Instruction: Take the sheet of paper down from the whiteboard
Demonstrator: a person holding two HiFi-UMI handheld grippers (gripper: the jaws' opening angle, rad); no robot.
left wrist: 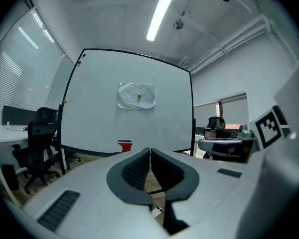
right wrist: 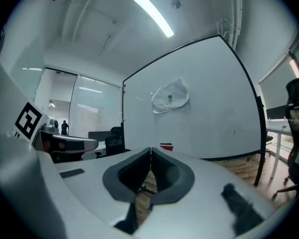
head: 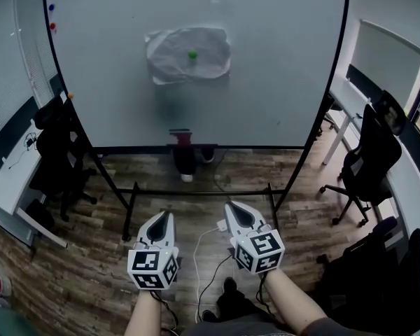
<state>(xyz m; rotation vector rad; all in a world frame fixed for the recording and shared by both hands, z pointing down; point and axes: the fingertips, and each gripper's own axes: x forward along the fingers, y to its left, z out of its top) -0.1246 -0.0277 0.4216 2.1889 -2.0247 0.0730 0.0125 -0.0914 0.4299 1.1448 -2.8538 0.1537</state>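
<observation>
Head view: paper beyond left tongs, right tongs.

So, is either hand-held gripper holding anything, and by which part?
Nothing is held. The left hand-held gripper and right hand-held gripper are shut, empty; the paper is on the whiteboard.

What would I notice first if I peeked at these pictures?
First you'd spot the crumpled sheet of paper high in the middle of the big whiteboard, pinned there by a little green magnet. Next come the left gripper and right gripper low in the head view, both shut and empty, with bare wooden floor between them and the board.
</observation>
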